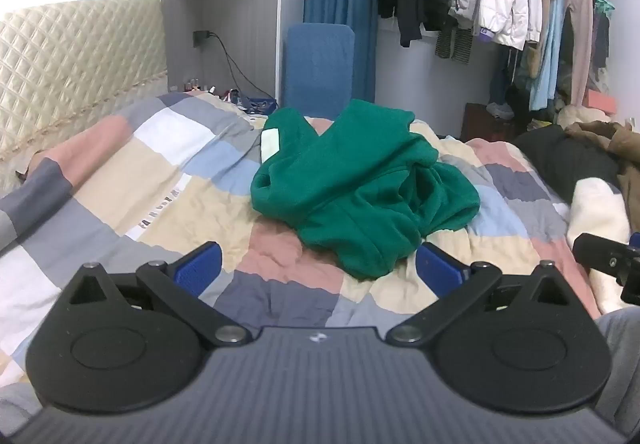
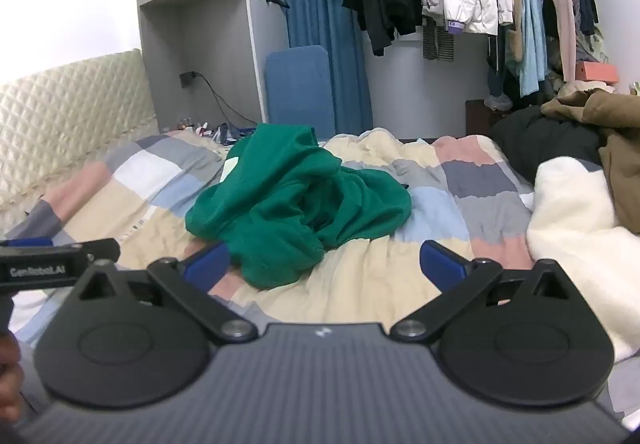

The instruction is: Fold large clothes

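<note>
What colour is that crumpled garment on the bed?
Green: the crumpled garment shows best in the left wrist view.

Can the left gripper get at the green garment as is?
Probably yes. The left gripper is open and empty, the green garment lies crumpled just ahead on the quilt, nothing between.

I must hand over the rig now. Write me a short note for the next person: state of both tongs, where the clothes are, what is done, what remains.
Left tongs: open, holding nothing, just short of the green garment.
Right tongs: open, holding nothing; the garment's near edge lies beside the left finger.
Green garment: crumpled in a heap in the middle of the patchwork quilt.
Other clothes: a cream fleece item and a brown coat piled at the right side of the bed.
Done: nothing folded yet.
Left: spread the green garment flat, fold it, then probably the pile.
</note>
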Available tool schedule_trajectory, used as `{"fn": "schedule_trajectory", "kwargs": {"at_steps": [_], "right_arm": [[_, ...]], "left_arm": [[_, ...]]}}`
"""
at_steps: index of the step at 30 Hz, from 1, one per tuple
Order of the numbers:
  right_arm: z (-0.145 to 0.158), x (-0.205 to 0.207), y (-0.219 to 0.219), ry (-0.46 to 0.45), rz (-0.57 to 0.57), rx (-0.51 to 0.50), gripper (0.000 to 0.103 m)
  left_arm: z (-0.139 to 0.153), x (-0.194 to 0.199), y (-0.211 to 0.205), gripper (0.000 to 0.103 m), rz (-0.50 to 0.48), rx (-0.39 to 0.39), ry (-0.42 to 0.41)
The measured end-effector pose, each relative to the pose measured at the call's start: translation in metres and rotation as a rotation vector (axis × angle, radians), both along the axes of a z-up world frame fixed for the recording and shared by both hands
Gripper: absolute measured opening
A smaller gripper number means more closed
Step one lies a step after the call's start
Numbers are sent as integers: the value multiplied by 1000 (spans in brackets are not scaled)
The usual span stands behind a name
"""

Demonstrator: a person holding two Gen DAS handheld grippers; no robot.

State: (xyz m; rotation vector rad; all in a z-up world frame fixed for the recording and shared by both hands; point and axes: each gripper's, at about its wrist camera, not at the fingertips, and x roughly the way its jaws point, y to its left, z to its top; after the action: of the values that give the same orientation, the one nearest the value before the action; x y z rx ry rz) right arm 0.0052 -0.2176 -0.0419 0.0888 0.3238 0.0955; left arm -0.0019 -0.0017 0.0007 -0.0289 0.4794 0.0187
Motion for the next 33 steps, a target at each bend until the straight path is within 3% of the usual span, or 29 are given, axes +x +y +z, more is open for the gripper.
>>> {"fn": "schedule_trajectory", "kwargs": {"at_steps": [11,33], "right_arm": [[-10,8,0,0,-9,3,103],[-3,26,1,10,6,2,103]], "left_arm": [[-4,15,-5,103,-16,-11,32],[-4,29,-8,103,-9,-3,17]]}}
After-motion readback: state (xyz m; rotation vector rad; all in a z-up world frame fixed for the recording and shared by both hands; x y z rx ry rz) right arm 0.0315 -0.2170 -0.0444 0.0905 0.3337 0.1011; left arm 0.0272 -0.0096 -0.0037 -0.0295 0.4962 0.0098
